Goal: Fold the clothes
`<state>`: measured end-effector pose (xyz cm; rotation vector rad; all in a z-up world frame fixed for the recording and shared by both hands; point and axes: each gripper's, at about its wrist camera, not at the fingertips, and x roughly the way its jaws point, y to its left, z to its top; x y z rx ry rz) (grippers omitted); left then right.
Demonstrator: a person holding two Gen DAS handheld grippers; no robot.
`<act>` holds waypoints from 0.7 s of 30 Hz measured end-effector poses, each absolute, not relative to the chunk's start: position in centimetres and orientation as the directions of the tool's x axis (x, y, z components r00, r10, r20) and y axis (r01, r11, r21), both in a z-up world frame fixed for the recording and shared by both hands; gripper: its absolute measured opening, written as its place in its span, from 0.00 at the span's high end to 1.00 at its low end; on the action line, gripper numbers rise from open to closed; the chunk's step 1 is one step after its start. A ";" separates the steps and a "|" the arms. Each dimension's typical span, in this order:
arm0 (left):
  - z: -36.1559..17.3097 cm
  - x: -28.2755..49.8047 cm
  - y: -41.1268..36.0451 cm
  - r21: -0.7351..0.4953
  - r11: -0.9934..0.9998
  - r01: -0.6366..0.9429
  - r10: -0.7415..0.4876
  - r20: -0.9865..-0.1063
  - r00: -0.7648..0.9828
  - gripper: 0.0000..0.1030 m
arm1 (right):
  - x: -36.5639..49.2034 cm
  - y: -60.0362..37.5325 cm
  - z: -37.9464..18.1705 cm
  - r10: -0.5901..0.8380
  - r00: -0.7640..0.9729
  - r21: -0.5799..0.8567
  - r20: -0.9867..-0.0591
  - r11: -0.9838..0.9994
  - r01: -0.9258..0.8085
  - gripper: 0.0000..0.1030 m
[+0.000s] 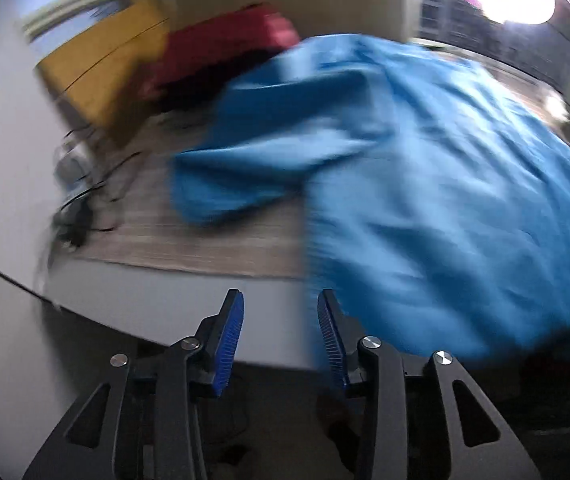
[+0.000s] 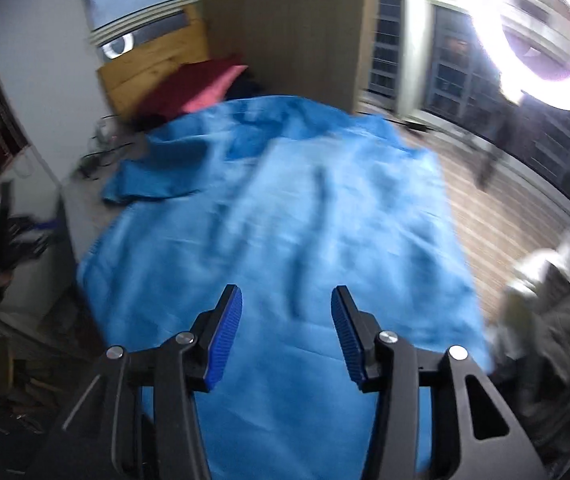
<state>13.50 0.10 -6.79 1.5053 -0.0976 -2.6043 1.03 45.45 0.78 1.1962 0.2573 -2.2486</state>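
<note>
Now both tools are partly open and hold nothing, above a blue cloth (image 2: pixel 285 216) spread on a table.

Left gripper (image 1: pixel 281 312) sits at the bottom of its view with only bare grey table edge (image 1: pixel 165 292) between its blue pads, and the cloth's near edge lies just to the right of it. Free striped tabletop (image 1: pixel 205 240) shows at middle left, with a blue sleeve (image 1: pixel 237 176) above it. Right gripper (image 2: pixel 287 306) hangs over the cloth's middle, not touching it. Only the right view shows the open wood strip (image 2: pixel 497 220) at right, a pale heap (image 2: pixel 553 280) at lower right and a bright ring light (image 2: pixel 541 36) at upper right. Red cloth (image 1: pixel 221 52) and cables (image 1: pixel 81 204) show more clearly in the left view.
</note>
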 end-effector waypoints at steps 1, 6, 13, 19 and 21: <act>-7.2 12.3 -2.0 0.103 -0.989 0.106 -0.142 -0.858 -0.493 0.63 | 1.2 43.2 0.9 -0.398 -0.428 0.089 -0.812 -0.808 0.583 0.55; -11.0 5.0 -10.1 0.004 -0.990 0.144 -0.069 -0.890 -0.451 0.54 | 1.1 33.2 -0.7 -0.349 -0.397 0.069 -0.849 -0.818 0.572 0.55; -15.5 -1.6 -13.2 -0.030 -0.998 0.056 0.005 -0.917 -0.399 0.55 | -1.2 23.2 -5.0 -0.308 -0.341 0.075 -0.888 -0.830 0.553 0.55; -15.4 -2.4 -14.2 -0.097 -0.993 0.066 0.057 -0.891 -0.450 0.99 | -4.8 21.6 -6.0 -0.293 -0.342 0.105 -0.893 -0.874 0.475 0.55; -14.0 -2.2 -14.5 -0.133 -0.989 0.064 0.085 -0.868 -0.489 0.99 | -6.9 22.2 -5.8 -0.305 -0.350 0.143 -0.886 -0.897 0.419 0.55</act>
